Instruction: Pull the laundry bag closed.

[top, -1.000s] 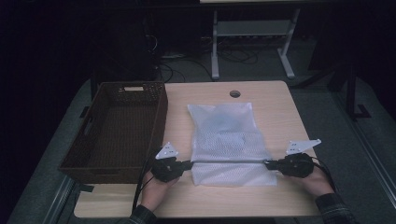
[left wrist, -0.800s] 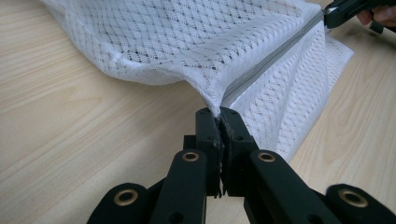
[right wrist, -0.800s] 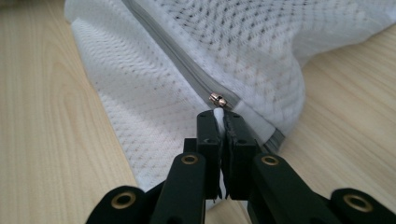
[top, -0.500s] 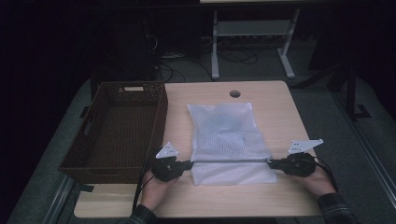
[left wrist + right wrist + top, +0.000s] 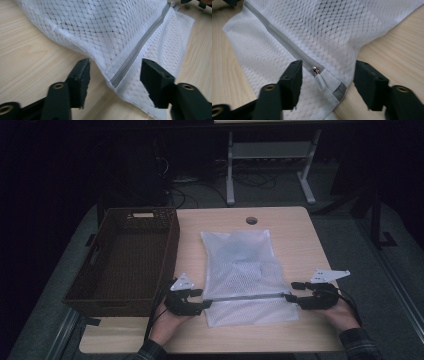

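In the high view both forearms come in from the bottom edge, the left hand (image 5: 167, 317) at lower left of centre and the right hand (image 5: 340, 312) at lower right, each gripping its tool low and level. The left gripper (image 5: 202, 304) points toward the right of the frame and the right gripper (image 5: 292, 296) toward the left, facing each other. In each gripper view the two black jaws stand wide apart, clamping nothing.
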The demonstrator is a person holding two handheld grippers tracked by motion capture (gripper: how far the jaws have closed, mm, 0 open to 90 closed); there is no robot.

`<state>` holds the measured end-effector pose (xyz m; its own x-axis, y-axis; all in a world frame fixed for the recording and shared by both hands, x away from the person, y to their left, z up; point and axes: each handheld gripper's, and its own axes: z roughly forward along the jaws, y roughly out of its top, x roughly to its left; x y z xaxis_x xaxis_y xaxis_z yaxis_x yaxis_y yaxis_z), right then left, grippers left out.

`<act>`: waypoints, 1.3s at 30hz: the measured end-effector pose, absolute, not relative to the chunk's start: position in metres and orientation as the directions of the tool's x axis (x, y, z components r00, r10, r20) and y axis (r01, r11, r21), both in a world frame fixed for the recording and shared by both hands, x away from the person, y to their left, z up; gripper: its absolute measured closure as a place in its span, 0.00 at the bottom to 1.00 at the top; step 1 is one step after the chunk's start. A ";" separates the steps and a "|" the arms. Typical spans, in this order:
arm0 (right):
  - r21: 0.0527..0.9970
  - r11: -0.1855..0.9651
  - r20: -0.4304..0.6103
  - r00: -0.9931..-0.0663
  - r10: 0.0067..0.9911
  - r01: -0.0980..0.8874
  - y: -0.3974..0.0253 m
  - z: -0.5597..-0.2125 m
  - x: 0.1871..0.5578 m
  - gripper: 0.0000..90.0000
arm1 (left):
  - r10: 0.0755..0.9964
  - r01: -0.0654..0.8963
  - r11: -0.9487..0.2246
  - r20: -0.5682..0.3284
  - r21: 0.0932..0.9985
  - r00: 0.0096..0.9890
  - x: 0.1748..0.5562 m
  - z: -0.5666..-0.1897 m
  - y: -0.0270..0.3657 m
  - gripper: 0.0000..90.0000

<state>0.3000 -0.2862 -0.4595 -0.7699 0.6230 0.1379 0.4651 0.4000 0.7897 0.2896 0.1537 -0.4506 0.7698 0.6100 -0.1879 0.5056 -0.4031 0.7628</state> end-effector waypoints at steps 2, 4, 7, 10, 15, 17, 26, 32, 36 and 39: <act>0.797 0.391 0.136 -0.767 0.627 0.461 -0.285 -0.458 0.299 0.34 | 0.610 0.500 -0.413 -0.177 0.761 0.773 0.289 -0.449 0.153 0.37; 0.795 0.392 0.143 -0.771 0.621 0.463 -0.285 -0.457 0.297 0.28 | 0.605 0.494 -0.422 -0.169 0.761 0.778 0.287 -0.446 0.152 0.31; 0.783 0.410 0.131 -0.769 0.626 0.467 -0.284 -0.458 0.293 0.20 | 0.597 0.484 -0.444 -0.153 0.754 0.787 0.284 -0.443 0.152 0.21; 0.784 0.409 0.118 -0.760 0.639 0.466 -0.287 -0.458 0.288 0.17 | 0.587 0.476 -0.459 -0.146 0.750 0.796 0.280 -0.441 0.152 0.17; 0.797 0.392 0.109 -0.747 0.656 0.460 -0.294 -0.456 0.280 0.15 | 0.575 0.464 -0.483 -0.130 0.743 0.807 0.271 -0.437 0.151 0.15; 0.800 0.386 0.106 -0.742 0.662 0.459 -0.296 -0.455 0.276 0.15 | 0.574 0.461 -0.487 -0.126 0.741 0.809 0.267 -0.437 0.153 0.15; 0.814 0.356 0.095 -0.709 0.699 0.460 -0.313 -0.454 0.256 0.11 | 0.575 0.461 -0.504 -0.115 0.731 0.810 0.247 -0.439 0.156 0.11; 0.811 0.353 0.087 -0.693 0.716 0.466 -0.320 -0.456 0.245 0.06 | 0.599 0.466 -0.497 -0.099 0.732 0.795 0.238 -0.442 0.161 0.03; 0.807 0.356 0.085 -0.689 0.720 0.471 -0.321 -0.458 0.240 0.03 | 0.605 0.467 -0.492 -0.097 0.735 0.790 0.234 -0.444 0.163 0.02; 0.808 0.352 0.088 -0.688 0.720 0.472 -0.322 -0.458 0.239 0.03 | 0.602 0.470 -0.499 -0.099 0.728 0.793 0.235 -0.446 0.163 0.02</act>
<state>0.2386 -0.3223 -0.4581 -0.6879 0.7204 0.0883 0.4724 0.3520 0.8081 0.2351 0.1632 -0.4463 0.7925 0.6017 -0.0989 0.4699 -0.4994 0.7279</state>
